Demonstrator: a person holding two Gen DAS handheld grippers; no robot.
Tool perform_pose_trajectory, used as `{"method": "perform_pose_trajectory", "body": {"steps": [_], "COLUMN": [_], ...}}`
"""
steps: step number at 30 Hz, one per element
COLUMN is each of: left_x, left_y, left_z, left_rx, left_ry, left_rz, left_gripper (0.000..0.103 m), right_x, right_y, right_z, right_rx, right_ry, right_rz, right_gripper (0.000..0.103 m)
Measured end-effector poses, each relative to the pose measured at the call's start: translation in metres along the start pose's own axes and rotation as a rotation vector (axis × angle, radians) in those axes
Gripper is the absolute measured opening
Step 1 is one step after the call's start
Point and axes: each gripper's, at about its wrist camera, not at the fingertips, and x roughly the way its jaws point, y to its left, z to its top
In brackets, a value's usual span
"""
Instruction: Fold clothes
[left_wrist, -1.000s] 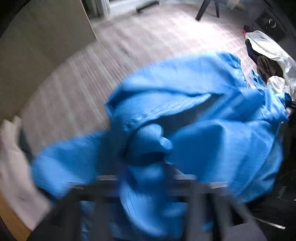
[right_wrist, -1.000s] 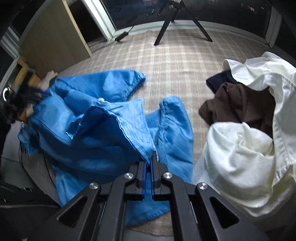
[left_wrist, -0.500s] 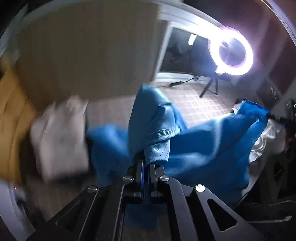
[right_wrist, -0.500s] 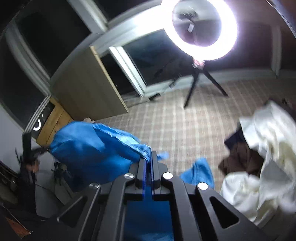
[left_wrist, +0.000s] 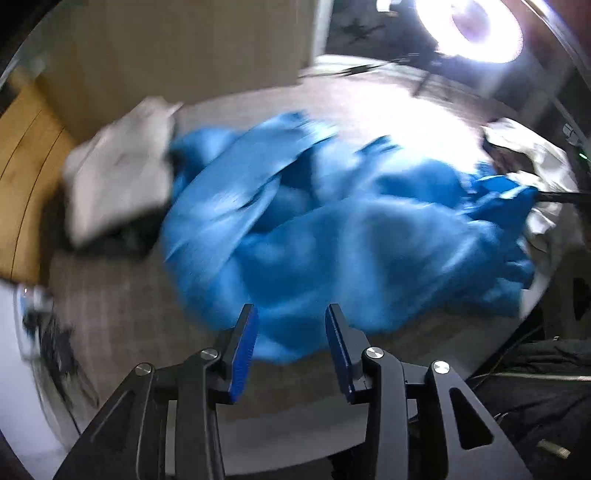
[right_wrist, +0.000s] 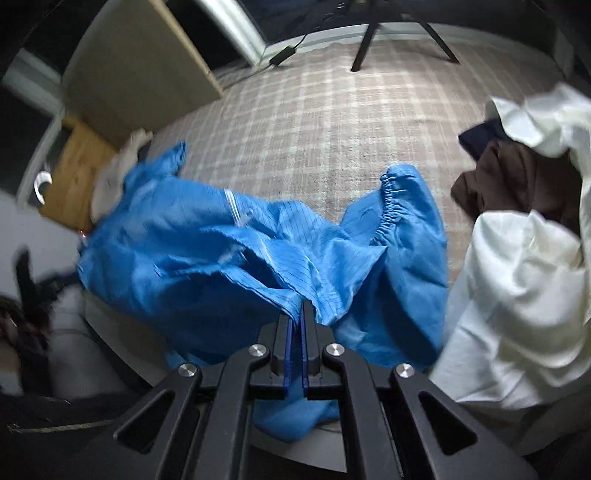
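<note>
One rumpled blue garment (right_wrist: 258, 258) sprawls, right claw (right_wrist: 297, 321) clamped on its edge, left claw (left_wrist: 291, 325) opening, empty.

Each gripper was built of matte black plastic. On the left gripper (left_wrist: 290, 314) two angular fingers (left_wrist: 345, 343) ended in flat pads faced with blue, and round silver screws sat at the linkage joints behind them. Triangular cut-outs opened the outer arms on either side of those screws. The right gripper (right_wrist: 297, 314) had the same make: black links, four silver screw heads in an arc behind the blue-faced pads (right_wrist: 289, 354), and triangular openings farther out.
</note>
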Motion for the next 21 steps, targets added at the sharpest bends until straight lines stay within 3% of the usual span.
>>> {"method": "perform_pose_trajectory", "body": {"steps": [2,4,6,8,10,13,21], "left_x": [-0.003,-0.003,0.020,0.046,0.070,0.085,0.086], "left_y": [-0.020,-0.042,-0.061,-0.075,-0.084,-0.082,-0.073], "left_z": [0.018,0.026,0.041,0.044,0.046,0.043,0.040], "left_rx": [0.061,0.115,0.154,0.187,0.198,0.163,0.096], "left_ry": [-0.023,-0.042,-0.015,0.038,0.089,0.127,0.124], "left_rz": [-0.040,-0.087,-0.147,-0.173,-0.178,-0.190,-0.196], "left_gripper": [0.036,0.036,0.036,0.036,0.036,0.036,0.036], "right_x": [0.004,0.011,0.011,0.002,-0.009,-0.012,0.038], "right_y": [-0.008,-0.007,-0.002,0.014,0.034,0.061,0.105], "right_z": [-0.003,-0.010,-0.017,-0.022,-0.025,-0.026,-0.014], "right_rx": [-0.020,-0.089,-0.164,-0.271,-0.396,-0.564,-0.788], "right_ry": [0.041,0.102,0.129,0.113,0.064,0.033,0.126], "right_rz": [-0.027,-0.106,-0.171,-0.207,-0.225,-0.210,-0.102], "right_gripper": [0.004,0.007,0.011,0.022,0.043,0.048,0.048]}}
